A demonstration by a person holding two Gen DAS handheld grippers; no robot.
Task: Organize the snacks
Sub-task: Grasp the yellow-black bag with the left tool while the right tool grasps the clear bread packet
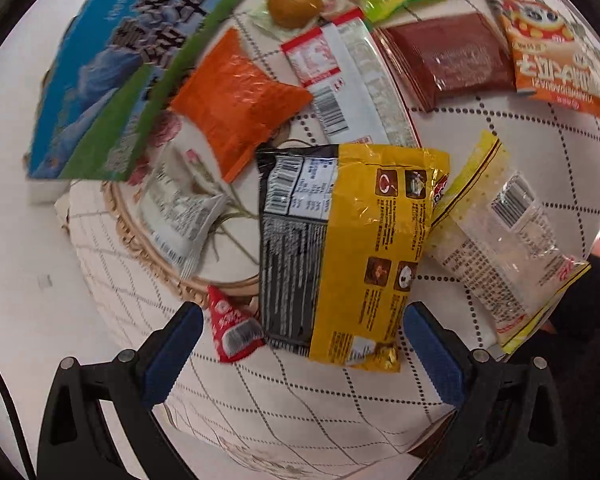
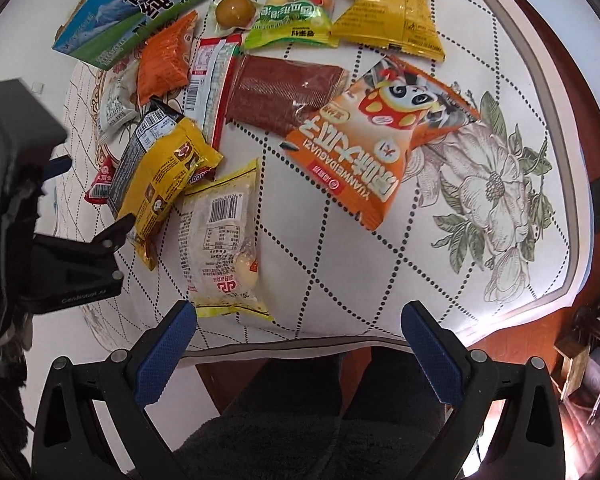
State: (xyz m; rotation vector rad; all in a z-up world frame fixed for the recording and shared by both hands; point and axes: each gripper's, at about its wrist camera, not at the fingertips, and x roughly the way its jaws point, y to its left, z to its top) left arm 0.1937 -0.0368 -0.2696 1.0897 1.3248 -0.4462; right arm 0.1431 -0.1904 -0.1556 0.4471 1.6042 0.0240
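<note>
Several snack packets lie scattered on a white quilted tablecloth (image 2: 340, 264). A yellow and black packet (image 1: 340, 252) lies just ahead of my open, empty left gripper (image 1: 302, 322), with a small red sachet (image 1: 232, 328) by the left finger. It also shows in the right wrist view (image 2: 160, 176). A clear yellow-edged packet (image 2: 224, 240) lies just ahead of my open, empty right gripper (image 2: 298, 322). An orange sunflower-seed bag (image 2: 364, 140), a dark red packet (image 2: 284, 92) and an orange packet (image 1: 236, 100) lie farther back.
A blue and green milk carton box (image 2: 148, 4) lies at the far left. A packed brown egg (image 2: 234, 10), a green packet (image 2: 292, 20) and a yellow packet (image 2: 392, 12) lie at the back. The table's near edge (image 2: 300, 348) is under my right gripper.
</note>
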